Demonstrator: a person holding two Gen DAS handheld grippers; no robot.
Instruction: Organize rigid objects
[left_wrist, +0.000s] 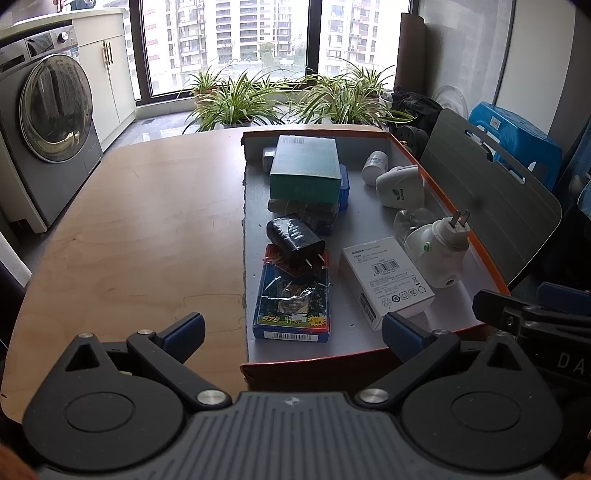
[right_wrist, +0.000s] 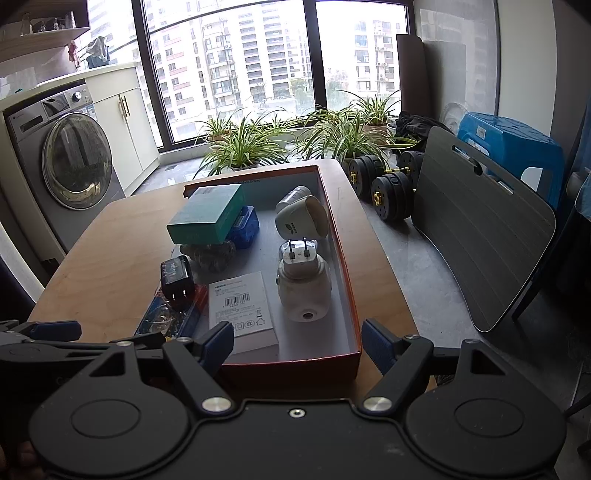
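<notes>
An orange-edged cardboard box (left_wrist: 458, 206) (right_wrist: 351, 295) sits on the wooden table (left_wrist: 140, 236) (right_wrist: 110, 266). Inside lie a teal box (left_wrist: 304, 166) (right_wrist: 207, 216), a black charger (left_wrist: 295, 236) (right_wrist: 176, 277) on a blue card pack (left_wrist: 291, 299), a white carton (left_wrist: 386, 277) (right_wrist: 240, 306), a white plug-in device (left_wrist: 437, 251) (right_wrist: 303, 291), a white cup-like item (left_wrist: 400, 186) (right_wrist: 301, 221) and a small white bottle (left_wrist: 373, 167). My left gripper (left_wrist: 293, 332) is open and empty at the box's near edge. My right gripper (right_wrist: 297, 343) is open and empty just before the box front.
A washing machine (left_wrist: 48, 122) (right_wrist: 70, 166) stands at the left. Potted plants (left_wrist: 280, 99) (right_wrist: 295, 136) line the window. A grey folded board (left_wrist: 487, 199) (right_wrist: 476, 243), dumbbells (right_wrist: 384, 181) and a blue stool (right_wrist: 513, 147) are on the right.
</notes>
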